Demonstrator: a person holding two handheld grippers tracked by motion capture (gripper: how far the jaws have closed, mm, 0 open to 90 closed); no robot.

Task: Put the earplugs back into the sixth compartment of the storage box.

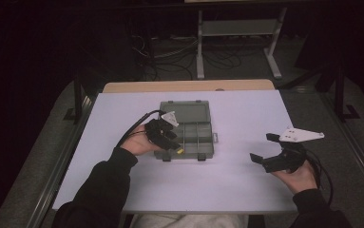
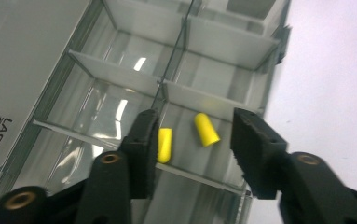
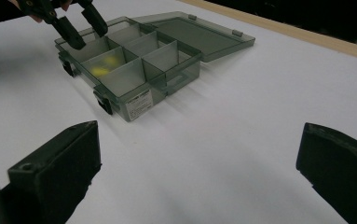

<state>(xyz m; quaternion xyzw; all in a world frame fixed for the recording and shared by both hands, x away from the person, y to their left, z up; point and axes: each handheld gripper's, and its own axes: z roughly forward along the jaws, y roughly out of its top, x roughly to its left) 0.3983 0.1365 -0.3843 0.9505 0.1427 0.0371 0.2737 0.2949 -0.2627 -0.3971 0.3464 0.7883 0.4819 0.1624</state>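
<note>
Fingers (image 2: 141, 154) of your left gripper (image 2: 192, 154) hang released over the box (image 1: 185, 132), straddling two yellow plugs (image 2: 206, 129) in a near-edge compartment: likely light, soft foam, so pinch one gently mid-length.

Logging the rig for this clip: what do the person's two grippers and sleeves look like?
Both grippers are black with two blocky fingers. The left gripper and right gripper each carry a pale grey three-cornered plate and trail a black cable. The left one shows brass-coloured pivot rivets. The sleeves are dark.
</note>
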